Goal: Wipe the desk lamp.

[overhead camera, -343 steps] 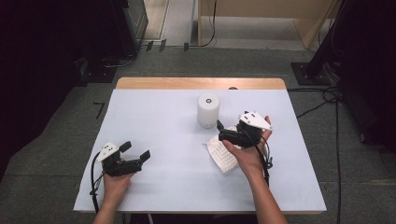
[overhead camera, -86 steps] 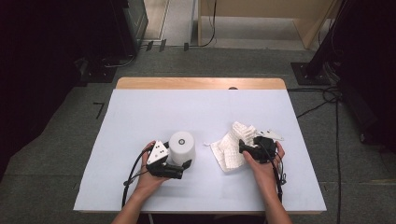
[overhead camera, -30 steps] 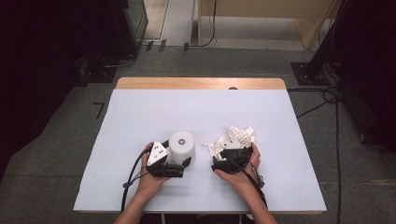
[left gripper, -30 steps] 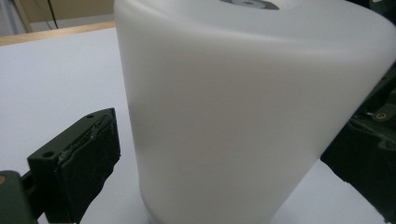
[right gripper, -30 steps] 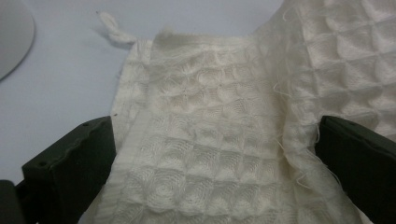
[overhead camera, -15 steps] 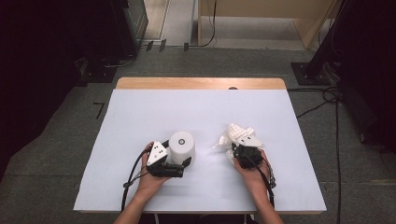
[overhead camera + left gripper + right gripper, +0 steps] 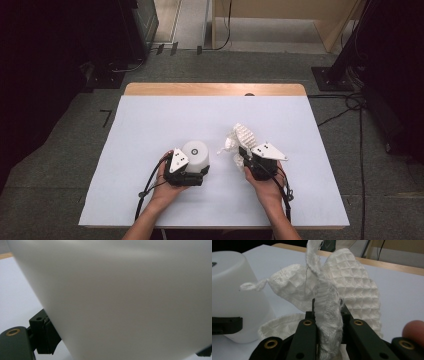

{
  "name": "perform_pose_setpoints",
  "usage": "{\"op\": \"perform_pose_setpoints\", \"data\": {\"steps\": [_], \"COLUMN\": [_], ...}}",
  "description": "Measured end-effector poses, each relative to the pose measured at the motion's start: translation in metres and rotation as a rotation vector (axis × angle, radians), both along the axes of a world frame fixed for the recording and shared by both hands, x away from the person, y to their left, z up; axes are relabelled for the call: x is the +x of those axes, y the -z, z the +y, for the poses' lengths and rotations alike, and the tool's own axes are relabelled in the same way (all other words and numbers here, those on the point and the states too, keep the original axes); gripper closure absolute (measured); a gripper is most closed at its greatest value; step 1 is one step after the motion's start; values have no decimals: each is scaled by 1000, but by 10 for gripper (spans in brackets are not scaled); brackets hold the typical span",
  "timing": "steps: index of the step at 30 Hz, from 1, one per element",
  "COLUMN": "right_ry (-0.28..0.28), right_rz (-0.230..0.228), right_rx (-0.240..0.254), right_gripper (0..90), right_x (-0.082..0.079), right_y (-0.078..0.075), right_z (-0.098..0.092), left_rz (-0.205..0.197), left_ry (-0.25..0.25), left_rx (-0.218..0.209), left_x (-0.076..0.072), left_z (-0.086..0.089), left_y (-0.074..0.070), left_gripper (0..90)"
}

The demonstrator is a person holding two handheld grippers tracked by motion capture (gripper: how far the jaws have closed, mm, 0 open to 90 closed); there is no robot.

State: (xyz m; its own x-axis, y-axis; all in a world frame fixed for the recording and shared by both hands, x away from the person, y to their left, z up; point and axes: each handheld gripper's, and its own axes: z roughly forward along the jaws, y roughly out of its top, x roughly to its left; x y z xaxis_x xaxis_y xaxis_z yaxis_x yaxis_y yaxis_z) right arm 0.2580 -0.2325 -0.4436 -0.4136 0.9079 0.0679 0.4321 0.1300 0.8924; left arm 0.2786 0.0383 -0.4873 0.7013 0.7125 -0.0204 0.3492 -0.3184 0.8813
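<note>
The right gripper [image 7: 246, 156] has its jaws clamped on a bunched fold of a white waffle-weave cloth [image 7: 241, 137]. In the right gripper view the fingers [image 7: 308, 336] stand close together with the seamed edge of the cloth [image 7: 329, 315] squeezed between them; from that pinch the fabric fans up and away beyond the fingertips, and a lower flap trails down toward the table beside them. The jaws have just been closing, and the cloth sits between them. The left gripper [image 7: 196, 169] grips a white cylindrical container [image 7: 196, 154] that stands upright on the white tabletop [image 7: 165, 120]. In the left gripper view the container's pale wall [image 7: 125, 300] lies right against the pad of one finger [image 7: 46, 336], while the other finger peeks out at the lower right corner, so the jaws are pressed on its sides. From the right fingers, the container sits close off to the side, near the cloth but not touching it. Both hands rest near the table's front edge.
</note>
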Motion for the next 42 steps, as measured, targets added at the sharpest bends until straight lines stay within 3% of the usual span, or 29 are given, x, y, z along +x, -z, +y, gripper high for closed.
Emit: {"op": "perform_pose_setpoints", "data": {"steps": [2, 5, 9, 11, 13, 15, 17, 19, 24, 28, 31, 33, 37, 42], "right_ry": [-7, -26, -80, -119, -148, -186, -203, -183, -159, -155, -145, -147, -160, -231], "right_rz": [-5, -23, -60, -75, -91, -101, -91, -102, -64, -30, 0, 30, 39, 12], "right_rx": [18, 28, 55, 60, 44, -9, -42, -84, -68, -86, -104, -110, -74, -20], "right_gripper": [821, 822, 821, 819, 819, 818, 819, 820, 822, 822, 822, 823, 824, 827], "right_x": [-1, -5, -15, -22, -29, -35, -38, -40, -33, -27, -23, -19, -20, -28], "right_y": [-2, -10, -30, -40, -48, -53, -54, -53, -49, -41, -35, -30, -33, -46], "right_z": [0, 4, 14, 21, 30, 42, 50, 54, 45, 43, 42, 41, 39, 47], "left_rz": [-3, -39, -62, -82, -97, -104, -99, -107, -129, -129, -135, -127, -105, -151], "left_ry": [2, 31, 77, 97, 112, 119, 114, 120, 135, 122, 87, 88, 83, 96], "left_rx": [10, 41, 55, 81, 100, 94, 92, 98, 83, 115, 182, 198, 196, 221], "left_x": [-1, -5, -14, -19, -24, -27, -29, -30, -32, -32, -32, -31, -29, -35], "left_z": [0, -2, -12, -19, -24, -27, -26, -23, -20, -23, -30, -32, -34, -39], "left_y": [-1, -2, -7, -10, -12, -15, -18, -21, -26, -23, -20, -18, -19, -17], "left_gripper": [78, 80, 81, 81, 81, 81, 81, 82, 82, 82, 81, 81, 83, 83]}}
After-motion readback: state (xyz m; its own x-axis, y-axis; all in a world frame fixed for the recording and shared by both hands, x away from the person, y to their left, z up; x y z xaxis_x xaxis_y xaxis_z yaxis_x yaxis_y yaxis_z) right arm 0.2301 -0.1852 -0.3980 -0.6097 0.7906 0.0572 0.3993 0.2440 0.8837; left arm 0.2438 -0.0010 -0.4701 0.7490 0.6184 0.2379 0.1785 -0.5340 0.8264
